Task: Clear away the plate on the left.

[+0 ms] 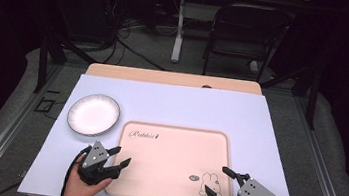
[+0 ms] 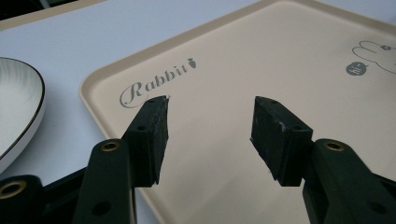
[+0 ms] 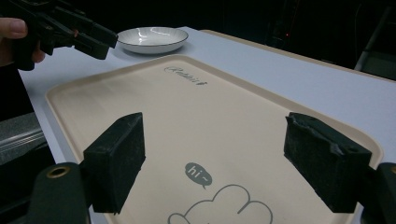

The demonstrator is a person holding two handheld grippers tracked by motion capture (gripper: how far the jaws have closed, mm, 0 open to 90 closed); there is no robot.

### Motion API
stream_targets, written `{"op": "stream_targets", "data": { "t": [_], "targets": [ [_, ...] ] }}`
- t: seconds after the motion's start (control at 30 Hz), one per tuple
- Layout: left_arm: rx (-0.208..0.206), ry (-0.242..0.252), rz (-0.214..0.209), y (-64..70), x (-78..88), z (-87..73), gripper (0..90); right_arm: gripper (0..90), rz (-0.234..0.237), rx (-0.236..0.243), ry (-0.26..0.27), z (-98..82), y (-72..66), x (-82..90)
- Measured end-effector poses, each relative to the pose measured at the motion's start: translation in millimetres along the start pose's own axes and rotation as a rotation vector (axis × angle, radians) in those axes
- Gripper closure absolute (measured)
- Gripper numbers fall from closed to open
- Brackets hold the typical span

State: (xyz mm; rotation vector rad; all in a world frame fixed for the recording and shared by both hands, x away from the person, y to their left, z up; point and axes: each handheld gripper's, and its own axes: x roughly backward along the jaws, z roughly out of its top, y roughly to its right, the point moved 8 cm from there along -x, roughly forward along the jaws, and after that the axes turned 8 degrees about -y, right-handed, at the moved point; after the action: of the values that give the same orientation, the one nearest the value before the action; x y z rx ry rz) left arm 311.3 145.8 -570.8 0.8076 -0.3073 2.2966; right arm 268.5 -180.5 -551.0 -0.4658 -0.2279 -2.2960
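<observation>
Jaws on my left gripper [image 1: 122,156] and right gripper [image 1: 217,181] stand spread apart, grasping nothing, over the beige tray's [image 1: 171,148] near corners; white plate [image 1: 93,114] sits beside its far-left corner.

In the left gripper view, the plate [image 2: 18,116] is cut by the left edge and the rabbit drawing [image 2: 378,58] on the tray [image 2: 224,154] by the right edge. In the right gripper view, the same drawing [image 3: 222,207] runs off the bottom edge, the script word [image 3: 187,76] at the tray's far end is too blurred to read, and the hand [image 3: 16,39] holding the left gripper [image 3: 79,35] is cropped at the left edge. In the high view, both forearms leave the bottom edge, the speech bubble [image 1: 194,177] lettering is too small to read, and the room behind the table [image 1: 172,100] is too dark to resolve.
</observation>
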Motion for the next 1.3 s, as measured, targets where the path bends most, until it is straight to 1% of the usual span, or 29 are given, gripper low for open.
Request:
{"op": "stream_targets", "data": {
  "t": [0.07, 0.13, 0.17, 0.27, 0.4, 0.47, 0.53, 0.6, 0.67, 0.73, 0.77, 0.8, 0.83, 0.87, 0.9, 0.93, 0.97, 1.0, 1.07, 1.13, 1.17, 1.2, 1.23, 1.3],
  "targets": [
    [0.007, 0.002, 0.001, -0.4, 0.4, 0.2, 44.8, 20.2, 0.001, 0.002, 0.0, 0.0, -0.3, -0.1],
    [0.025, -0.005, -0.009, -1.1, 0.3, -0.2, 43.9, 20.3, 0.001, 0.007, -0.004, -0.4, -1.1, -0.1],
    [0.027, -0.018, -0.011, -1.5, -0.3, -1.2, 43.8, 20.3, 0.002, 0.007, 0.0, 0.2, -1.6, 0.2],
    [0.025, -0.029, -0.018, -0.7, -0.9, -2.2, 43.7, 20.3, 0.003, 0.007, -0.005, 0.2, -1.9, -1.3],
    [0.026, -0.022, -0.009, -1.6, 0.0, -2.3, 43.0, 20.3, 0.007, 0.01, -0.016, -0.2, -3.9, -3.3],
    [0.029, -0.02, -0.012, -2.1, 0.9, -2.1, 43.0, 20.3, 0.008, 0.01, -0.016, -0.1, -4.6, -3.5],
    [0.032, -0.009, -0.007, -3.3, 1.8, -1.4, 42.9, 20.3, 0.006, 0.013, -0.018, -0.2, -5.0, -3.6],
    [0.042, -0.005, -0.006, -4.8, 2.7, -1.6, 42.5, 20.3, 0.007, 0.013, -0.016, -0.1, -5.0, -3.5],
    [0.053, 0.002, -0.016, -6.3, 4.0, -1.4, 41.4, 20.3, 0.008, 0.013, -0.018, -0.2, -4.6, -3.3],
    [0.061, 0.016, -0.018, -8.0, 6.1, 0.2, 40.4, 20.3, 0.008, 0.014, -0.019, -0.2, -4.6, -3.5],
    [0.08, 0.025, -0.016, -11.1, 9.3, 2.1, 39.2, 20.3, 0.009, 0.016, -0.018, -0.1, -4.9, -3.7],
    [0.08, 0.025, -0.016, -11.1, 9.3, 2.1, 38.4, 20.3, 0.009, 0.017, -0.018, -0.1, -5.0, -3.7],
    [0.109, 0.036, -0.027, -14.1, 11.3, 4.4, 38.4, 20.3, 0.009, 0.017, -0.019, -0.2, -5.0, -3.9],
    [0.109, 0.036, -0.027, -14.1, 11.3, 4.4, 38.5, 20.3, 0.009, 0.017, -0.019, -0.2, -5.0, -3.9],
    [0.132, 0.026, -0.036, -18.1, 12.0, 5.6, 38.6, 20.2, 0.008, 0.017, -0.021, -0.5, -5.1, -4.0],
    [0.132, 0.026, -0.036, -18.1, 12.0, 5.6, 38.6, 20.2, 0.008, 0.017, -0.021, -0.5, -5.1, -4.0],
    [0.15, 0.012, -0.021, -23.6, 12.6, 6.9, 38.9, 20.2, 0.009, 0.021, -0.025, -0.9, -5.3, -4.2],
    [0.157, 0.009, -0.013, -26.3, 13.1, 8.1, 39.2, 20.2, 0.009, 0.021, -0.026, -1.1, -5.5, -4.3],
    [0.16, 0.006, -0.009, -28.9, 13.8, 9.3, 39.2, 20.2, 0.009, 0.022, -0.026, -1.0, -5.6, -4.3],
    [0.18, -0.005, 0.001, -33.2, 14.8, 11.4, 39.7, 20.2, 0.008, 0.022, -0.026, -1.0, -5.9, -4.2],
    [0.189, -0.031, 0.017, -37.8, 15.0, 13.1, 39.8, 20.2, 0.007, 0.023, -0.026, -1.2, -5.9, -4.2],
    [0.189, -0.031, 0.017, -37.8, 15.0, 13.1, 39.8, 20.2, 0.007, 0.023, -0.026, -1.2, -5.9, -4.2],
    [0.192, -0.048, 0.026, -40.4, 14.9, 13.9, 39.8, 20.2, 0.007, 0.016, -0.028, -1.4, -5.8, -4.3],
    [0.189, -0.075, 0.046, -44.2, 14.1, 15.6, 40.0, 20.2, 0.006, 0.019, -0.027, -1.3, -5.5, -4.4]
  ]
}}
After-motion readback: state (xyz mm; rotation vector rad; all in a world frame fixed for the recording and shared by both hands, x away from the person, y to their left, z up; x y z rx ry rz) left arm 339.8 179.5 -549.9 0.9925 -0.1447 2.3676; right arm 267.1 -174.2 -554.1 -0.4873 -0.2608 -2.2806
